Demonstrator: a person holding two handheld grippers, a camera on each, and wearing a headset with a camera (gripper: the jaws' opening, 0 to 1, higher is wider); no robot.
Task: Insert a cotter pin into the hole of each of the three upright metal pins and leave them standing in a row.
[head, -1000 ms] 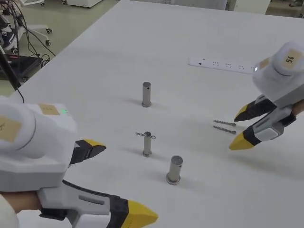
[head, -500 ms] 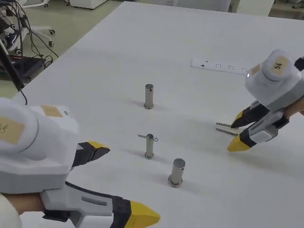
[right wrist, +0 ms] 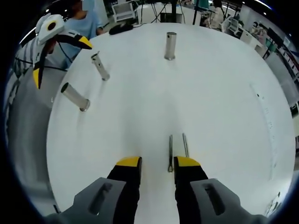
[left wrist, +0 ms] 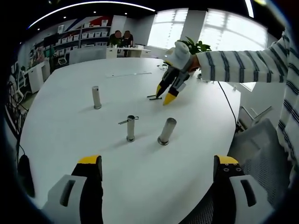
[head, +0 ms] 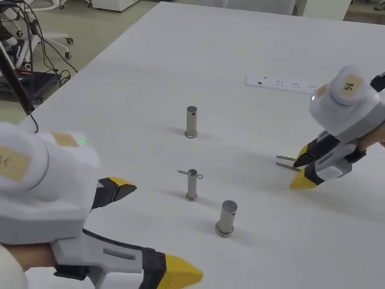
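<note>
Three upright metal pins stand on the white table: the far pin (head: 191, 122), the middle pin (head: 192, 184) with a cotter pin through its top, and the near pin (head: 226, 218). Two loose cotter pins (head: 286, 162) lie side by side at the right. My right gripper (head: 301, 173) is open with its tips down at the table just right of them. In the right gripper view one loose cotter pin (right wrist: 170, 152) lies in the gap between the fingers (right wrist: 128, 164), close to the right one. My left gripper (head: 153, 232) is open and holds nothing, low at the near left.
A white power strip (head: 281, 83) lies at the far right of the table (head: 120, 90). The table's left edge drops to a floor with cables and a chair base (head: 24, 42). A striped sleeve (left wrist: 243, 60) reaches in behind the right gripper.
My right gripper has come down and in toward the two loose cotter pins, and its jaws have narrowed. The left gripper and the three upright pins have stayed put.
</note>
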